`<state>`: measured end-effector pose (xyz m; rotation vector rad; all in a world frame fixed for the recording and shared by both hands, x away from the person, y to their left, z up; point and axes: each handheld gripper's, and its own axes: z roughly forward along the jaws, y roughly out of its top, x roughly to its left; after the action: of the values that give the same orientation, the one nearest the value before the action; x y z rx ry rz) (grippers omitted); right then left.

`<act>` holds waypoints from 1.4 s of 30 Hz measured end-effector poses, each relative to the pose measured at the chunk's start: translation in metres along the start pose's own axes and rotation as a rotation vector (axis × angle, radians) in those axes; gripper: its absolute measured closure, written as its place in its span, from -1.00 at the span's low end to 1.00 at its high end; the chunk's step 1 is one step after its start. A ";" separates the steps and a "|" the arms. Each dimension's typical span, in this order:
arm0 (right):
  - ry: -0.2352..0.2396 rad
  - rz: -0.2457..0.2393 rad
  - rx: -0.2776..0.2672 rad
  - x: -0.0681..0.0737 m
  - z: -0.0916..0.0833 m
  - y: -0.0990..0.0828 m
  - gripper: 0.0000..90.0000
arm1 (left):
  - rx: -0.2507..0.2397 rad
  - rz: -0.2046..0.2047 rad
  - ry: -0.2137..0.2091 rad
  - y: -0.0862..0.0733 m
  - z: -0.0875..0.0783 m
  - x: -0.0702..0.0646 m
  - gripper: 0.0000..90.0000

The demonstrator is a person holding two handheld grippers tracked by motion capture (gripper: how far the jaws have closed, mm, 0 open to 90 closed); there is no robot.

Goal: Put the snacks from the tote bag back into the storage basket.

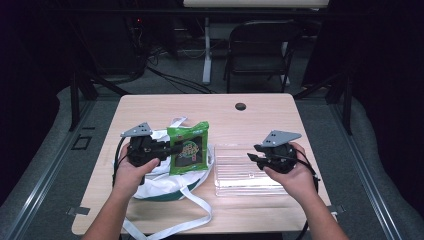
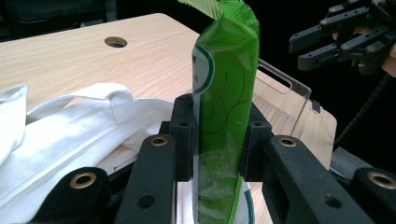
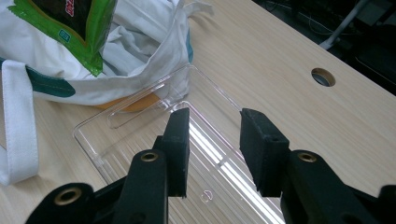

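A green snack packet [image 1: 188, 147] hangs above a white cloth bag [image 1: 162, 180], gripped at its left edge by my left gripper [image 1: 172, 149]. In the left gripper view the packet [image 2: 226, 93] stands edge-on between the two pads [image 2: 183, 135], which are shut on it, over the white bag [image 2: 70, 130]. My right gripper [image 1: 256, 152] hovers over a clear plastic tray [image 1: 245, 172] on the table, its jaws open and empty. In the right gripper view its pads [image 3: 180, 144] stand apart above the tray [image 3: 154, 130], with the packet's corner [image 3: 74, 28] and the bag [image 3: 135, 51] at upper left.
The light wooden table [image 1: 235, 122] has a round cable hole [image 1: 240, 106] near its far edge. The bag's white straps [image 1: 200, 210] trail toward the front edge. A dark folding chair [image 1: 260, 50] stands beyond the table. Something orange [image 3: 135, 103] shows under the bag's edge beside the tray.
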<state>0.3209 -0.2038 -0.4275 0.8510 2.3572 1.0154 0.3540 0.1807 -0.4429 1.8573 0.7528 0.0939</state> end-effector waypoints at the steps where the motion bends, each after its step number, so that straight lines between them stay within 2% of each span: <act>1: 0.005 -0.007 0.003 0.000 0.000 0.003 0.42 | -0.001 0.000 0.000 0.000 0.000 0.000 0.60; 19: 0.069 -0.106 0.032 0.004 -0.001 0.039 0.46 | -0.006 0.004 -0.003 0.000 0.002 -0.001 0.60; 30: 0.096 -0.147 0.047 0.008 0.002 0.051 0.46 | -0.006 0.004 -0.007 0.000 0.003 -0.003 0.60; 38: 0.117 -0.218 0.080 0.012 0.002 0.066 0.43 | -0.012 0.009 -0.016 0.000 0.004 -0.005 0.60; 40: 0.121 -0.223 0.083 0.013 0.003 0.068 0.43 | -0.015 0.009 -0.016 0.001 0.004 -0.005 0.60; 42: 0.123 -0.261 0.101 0.013 0.003 0.074 0.41 | -0.015 0.010 -0.018 0.001 0.004 -0.006 0.60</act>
<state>0.3401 -0.1535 -0.3749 0.5088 2.5591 0.8697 0.3511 0.1743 -0.4422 1.8453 0.7283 0.0890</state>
